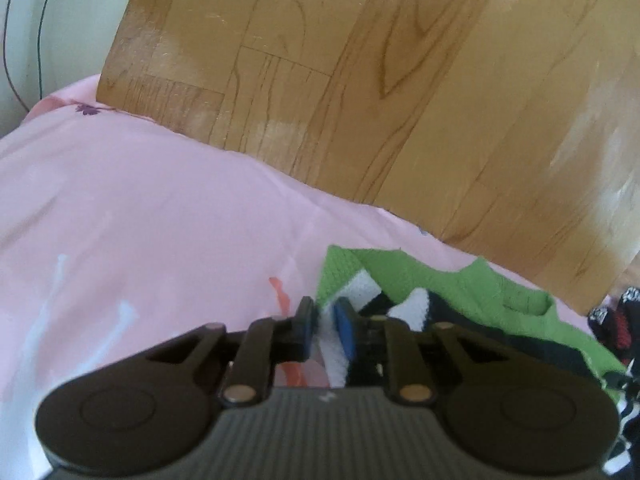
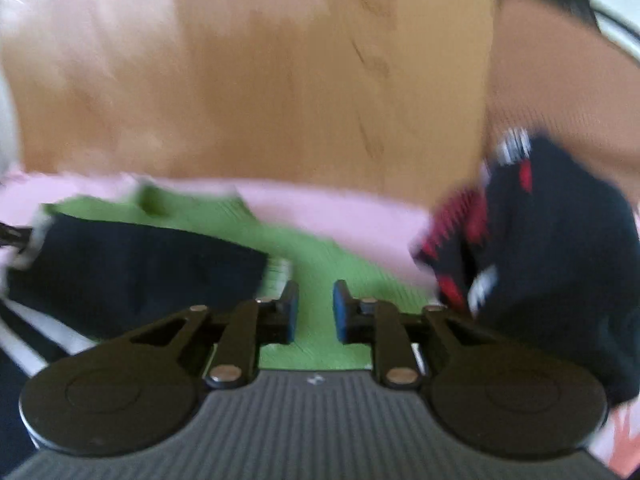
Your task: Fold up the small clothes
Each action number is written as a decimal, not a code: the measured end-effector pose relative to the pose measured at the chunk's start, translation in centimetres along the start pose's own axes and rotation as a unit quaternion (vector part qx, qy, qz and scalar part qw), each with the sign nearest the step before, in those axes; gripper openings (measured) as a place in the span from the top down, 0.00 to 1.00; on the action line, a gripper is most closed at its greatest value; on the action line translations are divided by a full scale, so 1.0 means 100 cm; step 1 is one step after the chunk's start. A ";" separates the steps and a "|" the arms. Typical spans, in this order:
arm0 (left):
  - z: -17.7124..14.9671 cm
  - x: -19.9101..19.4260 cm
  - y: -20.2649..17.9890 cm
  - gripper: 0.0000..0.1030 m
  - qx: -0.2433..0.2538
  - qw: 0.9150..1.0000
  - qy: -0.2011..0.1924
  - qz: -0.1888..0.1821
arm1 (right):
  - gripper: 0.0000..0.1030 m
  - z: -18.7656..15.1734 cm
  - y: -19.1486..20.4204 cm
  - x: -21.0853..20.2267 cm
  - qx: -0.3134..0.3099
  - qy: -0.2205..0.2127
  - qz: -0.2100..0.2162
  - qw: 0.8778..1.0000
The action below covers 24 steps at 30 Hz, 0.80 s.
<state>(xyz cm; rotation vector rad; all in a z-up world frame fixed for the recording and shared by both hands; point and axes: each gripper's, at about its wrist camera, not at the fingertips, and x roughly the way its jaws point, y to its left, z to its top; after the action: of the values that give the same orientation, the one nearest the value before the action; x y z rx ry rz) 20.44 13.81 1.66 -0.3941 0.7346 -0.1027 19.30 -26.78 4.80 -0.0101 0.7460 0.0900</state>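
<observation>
A small green, black and white garment (image 1: 472, 292) lies on the pink bedsheet (image 1: 140, 220) near the bed's edge. My left gripper (image 1: 325, 320) is shut on a white and green corner of this garment. In the right wrist view, which is blurred, the same green garment (image 2: 312, 256) with its black part (image 2: 132, 272) lies under my right gripper (image 2: 314, 312). The right gripper's jaws stand apart over the green cloth with nothing between them. A black, red and white garment (image 2: 552, 260) lies bunched to its right.
Wooden floor (image 1: 380, 80) lies beyond the bed's edge. A white wall with thin cables (image 1: 24, 40) is at the far left. The black and red garment also shows at the right edge of the left wrist view (image 1: 616, 320).
</observation>
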 end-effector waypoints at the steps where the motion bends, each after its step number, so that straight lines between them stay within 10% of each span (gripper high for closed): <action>1: 0.000 -0.004 0.001 0.74 -0.001 1.000 -0.005 0.003 | 0.77 -0.004 -0.003 0.002 0.017 0.004 0.005 1.000; 8: 0.005 -0.028 -0.017 0.66 0.011 0.999 -0.045 -0.021 | 0.63 -0.006 -0.004 -0.024 0.050 -0.039 0.034 0.997; 15: -0.006 -0.026 -0.048 0.68 0.083 0.995 -0.028 -0.055 | 0.63 -0.002 -0.012 0.016 0.126 0.010 0.064 0.990; 17: -0.010 -0.021 -0.054 0.68 0.102 0.993 -0.016 -0.059 | 0.96 -0.006 -0.009 0.021 0.138 0.020 0.081 0.987; 24: -0.026 -0.002 -0.068 0.68 0.175 0.984 0.011 -0.006 | 0.96 -0.008 -0.007 -0.022 0.111 -0.023 0.046 0.993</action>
<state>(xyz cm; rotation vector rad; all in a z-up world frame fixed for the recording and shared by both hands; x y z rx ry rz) 18.88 6.76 2.69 -0.0613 0.7191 -0.2450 17.19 -27.67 5.69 0.2371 0.7075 0.0948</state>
